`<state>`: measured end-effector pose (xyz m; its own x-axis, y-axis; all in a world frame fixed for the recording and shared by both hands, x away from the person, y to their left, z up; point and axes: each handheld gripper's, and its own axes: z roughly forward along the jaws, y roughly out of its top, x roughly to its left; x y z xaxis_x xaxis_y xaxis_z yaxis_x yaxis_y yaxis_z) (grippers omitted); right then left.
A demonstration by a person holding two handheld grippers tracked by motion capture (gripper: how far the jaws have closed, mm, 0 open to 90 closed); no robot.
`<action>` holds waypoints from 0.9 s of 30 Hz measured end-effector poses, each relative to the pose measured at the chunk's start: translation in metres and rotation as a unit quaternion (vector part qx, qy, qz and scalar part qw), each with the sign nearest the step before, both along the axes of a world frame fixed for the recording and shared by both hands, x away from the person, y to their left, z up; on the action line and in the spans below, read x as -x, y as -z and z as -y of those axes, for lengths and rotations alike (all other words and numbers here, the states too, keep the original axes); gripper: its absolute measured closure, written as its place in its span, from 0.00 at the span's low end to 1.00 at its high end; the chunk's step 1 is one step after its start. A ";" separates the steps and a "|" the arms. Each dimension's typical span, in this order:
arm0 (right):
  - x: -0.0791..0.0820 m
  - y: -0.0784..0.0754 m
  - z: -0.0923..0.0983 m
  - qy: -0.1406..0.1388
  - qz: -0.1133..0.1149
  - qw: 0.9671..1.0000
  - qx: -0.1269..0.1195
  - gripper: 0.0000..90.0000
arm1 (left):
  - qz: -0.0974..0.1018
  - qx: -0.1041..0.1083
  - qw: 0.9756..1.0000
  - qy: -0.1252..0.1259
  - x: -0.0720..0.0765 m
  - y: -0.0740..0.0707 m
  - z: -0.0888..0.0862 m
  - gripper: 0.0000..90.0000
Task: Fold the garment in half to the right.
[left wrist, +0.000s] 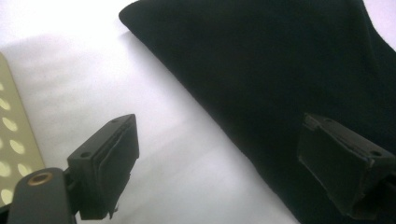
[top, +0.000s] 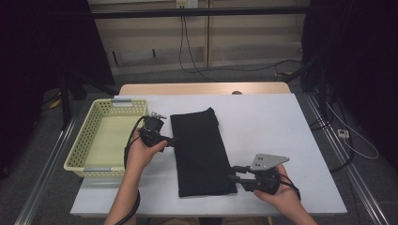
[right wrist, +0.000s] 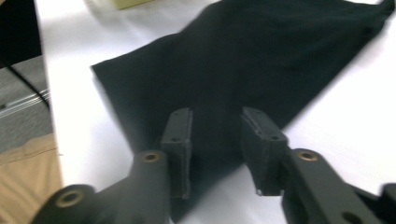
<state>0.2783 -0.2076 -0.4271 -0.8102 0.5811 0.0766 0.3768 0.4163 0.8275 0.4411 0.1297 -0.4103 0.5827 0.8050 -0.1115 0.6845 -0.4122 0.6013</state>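
A black cloth (top: pixel 199 152), folded into a long rectangle, lies flat on the white table (top: pixel 263 122). My left gripper (top: pixel 173 140) rests at the cloth's left edge, about halfway along it. In the left gripper view its jaws (left wrist: pixel 219 158) stand wide open: one is over bare table, the other over the cloth (left wrist: pixel 280 60), with the edge running between them. My right gripper (top: pixel 233 173) is at the cloth's near right corner. In the right gripper view its jaws (right wrist: pixel 217 140) stand partly open just above the cloth (right wrist: pixel 243 60), and the pads are not pressing on it.
A pale yellow perforated basket (top: pixel 105 136) stands on the table's left side, close to my left hand; its wall (left wrist: pixel 11 135) appears in the left gripper view. Bare white table lies to the right of the cloth. Cables run across the floor beyond the table.
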 end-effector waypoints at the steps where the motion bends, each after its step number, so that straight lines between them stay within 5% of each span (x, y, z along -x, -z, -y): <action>1: 0.001 0.002 -0.005 -0.009 -0.005 1.000 0.002 0.67 | 0.000 0.000 1.000 0.000 0.000 0.000 0.000 0.15; 8: -0.001 0.025 -0.032 -0.040 -0.025 0.997 0.054 0.64 | -0.006 -0.004 1.000 0.003 0.000 0.004 0.001 0.15; 15: -0.001 0.029 -0.033 -0.045 -0.025 0.997 0.057 0.65 | -0.009 -0.004 1.000 0.006 0.001 0.004 0.002 0.15; 17: 0.000 0.025 -0.036 -0.056 -0.027 0.997 0.041 0.66 | -0.008 -0.002 1.000 0.007 0.001 0.004 0.002 0.15; 20: 0.000 0.030 -0.043 -0.060 -0.012 0.996 0.068 0.65 | -0.009 -0.001 1.000 0.007 0.001 0.003 0.002 0.15; 27: -0.006 0.028 -0.046 -0.047 -0.019 0.997 0.060 0.87 | -0.012 -0.001 1.000 0.006 0.000 0.005 0.002 0.15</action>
